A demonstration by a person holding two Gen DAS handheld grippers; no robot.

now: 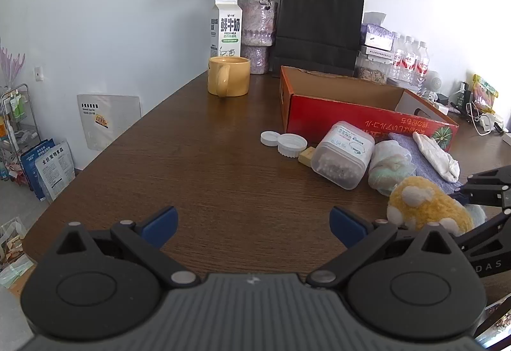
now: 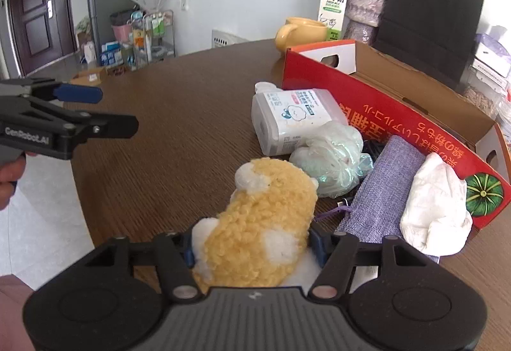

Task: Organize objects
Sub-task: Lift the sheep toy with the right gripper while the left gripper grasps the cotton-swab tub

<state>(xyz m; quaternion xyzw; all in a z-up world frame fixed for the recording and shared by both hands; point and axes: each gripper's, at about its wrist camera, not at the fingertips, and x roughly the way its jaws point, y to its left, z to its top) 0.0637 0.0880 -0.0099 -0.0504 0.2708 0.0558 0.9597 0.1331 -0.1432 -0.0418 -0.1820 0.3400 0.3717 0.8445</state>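
A yellow and white plush toy (image 2: 262,223) lies on the brown table, and my right gripper (image 2: 254,247) is shut on it, its blue pads pressing both sides. The toy also shows in the left wrist view (image 1: 428,207). Beyond it lie a pale green bundle (image 2: 329,159), a clear plastic container (image 2: 287,119), a purple cloth pouch (image 2: 383,191) and a white crumpled bag (image 2: 437,210). An open red cardboard box (image 2: 399,101) stands behind them. My left gripper (image 1: 254,228) is open and empty over bare table, left of the toy.
Two white lids (image 1: 282,141) and a small yellow block (image 1: 306,156) lie near the container. A yellow mug (image 1: 228,76), milk carton (image 1: 226,28), flower vase (image 1: 257,34) and black paper bag (image 1: 319,28) stand at the back. Water bottles (image 1: 410,61) stand at the far right.
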